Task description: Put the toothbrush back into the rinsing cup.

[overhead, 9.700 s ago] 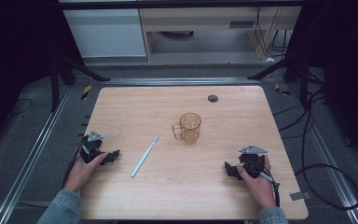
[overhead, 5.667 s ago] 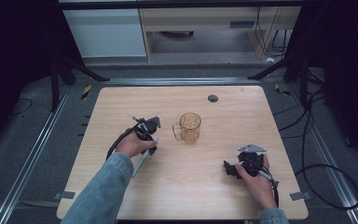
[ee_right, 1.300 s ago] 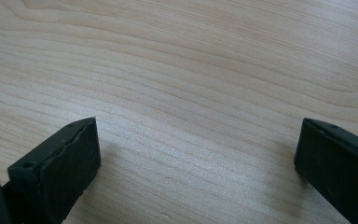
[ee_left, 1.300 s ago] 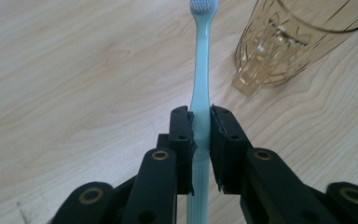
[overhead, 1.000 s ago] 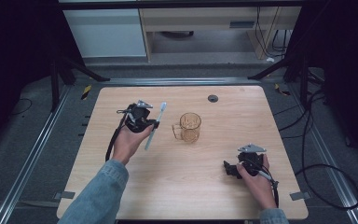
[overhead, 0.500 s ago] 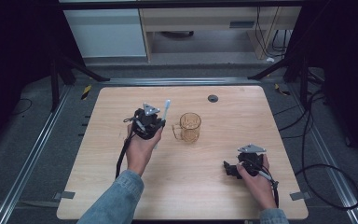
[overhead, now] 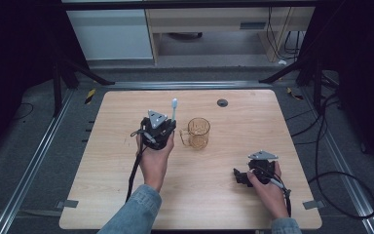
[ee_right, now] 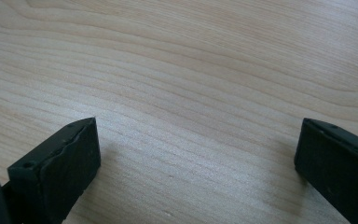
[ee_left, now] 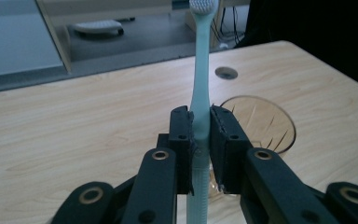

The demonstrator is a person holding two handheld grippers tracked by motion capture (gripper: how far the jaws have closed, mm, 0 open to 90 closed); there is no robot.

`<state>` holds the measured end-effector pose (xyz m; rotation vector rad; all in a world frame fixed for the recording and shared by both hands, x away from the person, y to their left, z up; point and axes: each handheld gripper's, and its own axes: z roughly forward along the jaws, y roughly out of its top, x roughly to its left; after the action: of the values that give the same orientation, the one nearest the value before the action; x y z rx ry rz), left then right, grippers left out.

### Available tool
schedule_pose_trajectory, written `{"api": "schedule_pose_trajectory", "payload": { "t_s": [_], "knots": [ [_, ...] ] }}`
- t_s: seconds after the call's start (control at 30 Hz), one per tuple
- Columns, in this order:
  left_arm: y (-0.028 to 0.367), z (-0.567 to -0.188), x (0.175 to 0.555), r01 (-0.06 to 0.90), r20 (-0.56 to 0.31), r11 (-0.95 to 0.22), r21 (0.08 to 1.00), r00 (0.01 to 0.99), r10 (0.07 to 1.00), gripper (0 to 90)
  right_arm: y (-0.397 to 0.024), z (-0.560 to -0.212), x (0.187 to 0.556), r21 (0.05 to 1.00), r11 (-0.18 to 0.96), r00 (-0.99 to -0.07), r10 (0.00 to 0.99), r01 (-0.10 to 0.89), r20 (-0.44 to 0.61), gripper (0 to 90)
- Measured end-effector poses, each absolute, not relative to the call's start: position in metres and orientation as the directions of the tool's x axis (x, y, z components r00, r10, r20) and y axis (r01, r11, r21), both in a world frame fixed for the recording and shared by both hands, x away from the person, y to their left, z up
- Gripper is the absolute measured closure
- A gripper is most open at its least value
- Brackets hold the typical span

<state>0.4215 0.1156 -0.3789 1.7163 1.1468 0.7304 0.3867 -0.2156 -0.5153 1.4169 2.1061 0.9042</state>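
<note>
You have one toothbrush (ee_left: 200, 88), one cup (overhead: 198, 132), and two grippers on the table (overhead: 102, 146). Take the cup as your landmark: it sits near the table's middle, a clear amber glass with a handle on its left side and fluted walls.

Your left gripper (overhead: 165, 127) is just left of the cup, held off the table in your left hand (overhead: 154, 158). Its jaws are closed tight on the toothbrush, gripping it partway along the handle. The toothbrush is pale mint green, slim, with a narrowed neck and a small head of white bristles. It stands nearly upright, head up, with the head (overhead: 174, 103) up and to the left of the cup in the high view. In the left gripper view the handle runs down between the pads and past them below, and the cup's rim (ee_left: 261, 122) shows just beyond and to the right of the jaws.

Your right gripper (overhead: 241, 176) rests on the table, well to the right of the cup and nearer to you, in your right hand (overhead: 268, 187). Its jaws stand wide apart with bare wood (ee_right: 191, 116) between them, holding nothing.

A small dark round hole (overhead: 222, 102) lies in the table beyond the cup, slightly right.
</note>
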Motion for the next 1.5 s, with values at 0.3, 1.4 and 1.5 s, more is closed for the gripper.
{"api": "schedule_pose_trajectory", "payload": {
  "t_s": [0.3,1.4,1.5],
  "knots": [
    [0.112,-0.375,0.413,0.323,-0.059,-0.062,0.944,0.353,0.934,78.9,-0.215,-0.515,0.386,0.726,0.266,-0.383,0.924,0.634,-0.003,0.6],
    [0.095,-0.369,0.412,0.125,-0.049,0.007,0.992,0.339,0.94,78.8,-0.215,-0.515,0.385,0.725,0.27,-0.392,0.92,0.633,-0.001,0.6],
    [0.097,-0.371,0.414,0.101,-0.056,0.023,0.995,0.334,0.941,78.8,-0.215,-0.515,0.385,0.725,0.271,-0.392,0.92,0.633,-0.001,0.6]
  ]
}}
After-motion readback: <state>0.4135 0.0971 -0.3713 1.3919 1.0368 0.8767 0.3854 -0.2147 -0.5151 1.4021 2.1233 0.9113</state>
